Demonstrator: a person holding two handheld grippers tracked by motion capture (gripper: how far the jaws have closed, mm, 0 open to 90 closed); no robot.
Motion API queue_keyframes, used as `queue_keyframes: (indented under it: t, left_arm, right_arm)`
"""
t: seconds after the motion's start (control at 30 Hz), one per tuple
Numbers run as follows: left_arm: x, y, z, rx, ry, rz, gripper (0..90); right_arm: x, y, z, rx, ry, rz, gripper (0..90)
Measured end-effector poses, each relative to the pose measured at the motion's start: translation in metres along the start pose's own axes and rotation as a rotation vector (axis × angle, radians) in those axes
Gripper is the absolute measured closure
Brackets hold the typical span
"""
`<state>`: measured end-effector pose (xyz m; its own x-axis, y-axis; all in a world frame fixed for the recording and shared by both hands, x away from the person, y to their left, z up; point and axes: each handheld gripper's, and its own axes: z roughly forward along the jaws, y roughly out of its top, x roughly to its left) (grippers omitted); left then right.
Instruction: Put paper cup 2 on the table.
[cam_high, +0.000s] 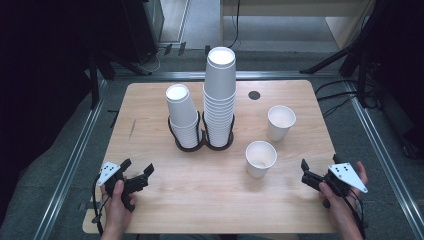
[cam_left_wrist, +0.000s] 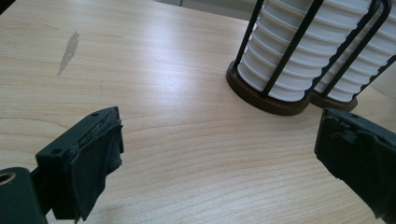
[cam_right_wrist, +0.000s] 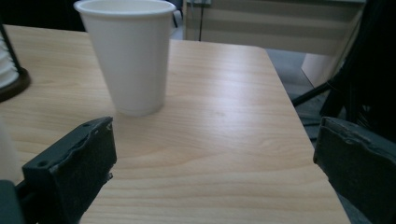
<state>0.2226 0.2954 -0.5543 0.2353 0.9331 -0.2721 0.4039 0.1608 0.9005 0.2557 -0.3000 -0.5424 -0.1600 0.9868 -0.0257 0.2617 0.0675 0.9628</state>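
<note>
Both grippers are sitting low at the near edge of the table, and nothing is in hand yet. The left gripper is resting at about seven o'clock from the table's middle, jaws spread wide and empty. The right gripper is waiting at about four o'clock, jaws likewise gaping with nothing between them.

The work looks to be gathering the loose paper cups back onto the stacks, and this seems to be the opening beat, before any reach. The near cup is standing upright just right of centre, roughly nine o'clock from the right gripper and near it. The far cup is standing upright at one o'clock from the near one, apart from it; it is looming ahead in the right gripper view.

The next move, I'd judge, is calling for the right gripper to slide in toward the near cup and close gently on its wall, since thin paper will crush easily.

Round about: the short stack and the tall stack are standing side by side in a dark wire holder at the centre, twelve o'clock from the left gripper. The tall stack is towering, so any lift onto it is needing height. A dark round hole is showing toward the far edge. Nothing is blocking the path to either cup.
</note>
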Motion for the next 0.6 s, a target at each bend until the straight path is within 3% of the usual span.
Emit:
queue_keyframes:
  t: [0.27,0.6]
  left_arm:
    - [0.001,0.000,0.001,0.010,-0.006,-0.006,1.4]
    - [0.000,0.000,0.004,0.032,0.003,-0.003,1.4]
  right_arm:
    - [-0.019,-0.004,0.002,0.021,-0.065,0.073,0.0]
    - [-0.022,-0.006,0.004,0.032,-0.084,0.092,0.0]
